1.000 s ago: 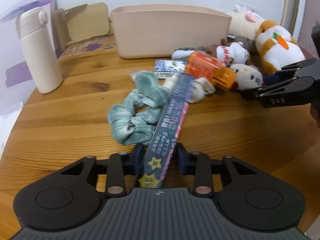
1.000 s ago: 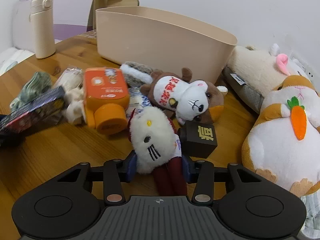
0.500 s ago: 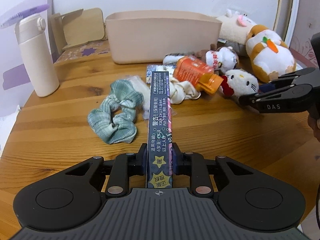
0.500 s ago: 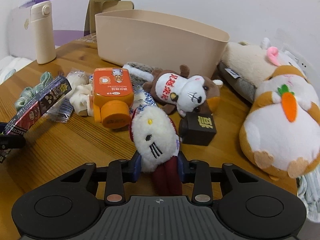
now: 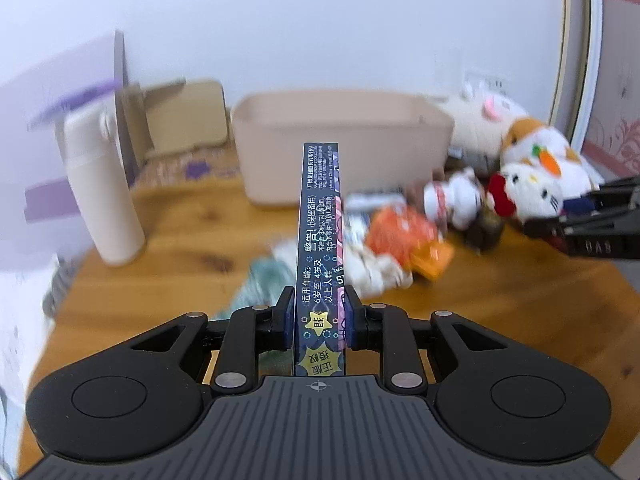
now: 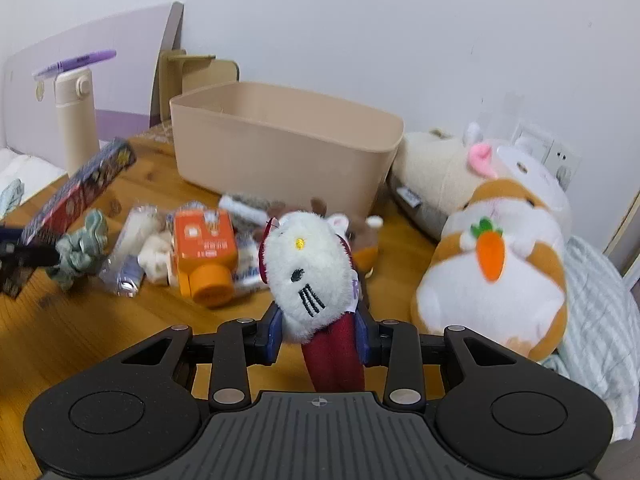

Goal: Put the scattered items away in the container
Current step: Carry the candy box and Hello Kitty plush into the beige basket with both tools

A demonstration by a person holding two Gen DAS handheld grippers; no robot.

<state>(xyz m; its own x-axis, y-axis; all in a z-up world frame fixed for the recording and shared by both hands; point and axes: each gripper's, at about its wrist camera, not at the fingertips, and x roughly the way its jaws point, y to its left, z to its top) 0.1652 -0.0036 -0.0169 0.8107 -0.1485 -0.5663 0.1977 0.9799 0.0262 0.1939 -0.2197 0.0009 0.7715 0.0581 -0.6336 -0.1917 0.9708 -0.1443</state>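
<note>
My left gripper (image 5: 319,322) is shut on a long dark printed box (image 5: 320,240), held on edge above the wooden table and pointing toward the beige container (image 5: 340,152). My right gripper (image 6: 319,336) is shut on a white cat plush (image 6: 306,272) with red legs, lifted off the table. The beige container (image 6: 280,148) stands open-topped at the back. On the table lie an orange bottle (image 6: 204,252), a green scrunchie (image 6: 82,248), a small cow plush (image 5: 452,200) and a wrapped packet (image 6: 130,248). The right gripper with the cat plush (image 5: 532,192) also shows at the right of the left wrist view.
A cream flask (image 6: 76,120) with a purple pen (image 6: 76,62) on top stands at back left. Large plush animals, one with a carrot (image 6: 496,268), crowd the right side next to the container. A cardboard piece (image 5: 184,116) leans behind. Striped cloth (image 6: 596,320) lies at far right.
Both grippers have risen. The dark box came up off the scrunchie and now stands on edge in the left jaws. The cat plush left the table in the right jaws, which closed tighter.
</note>
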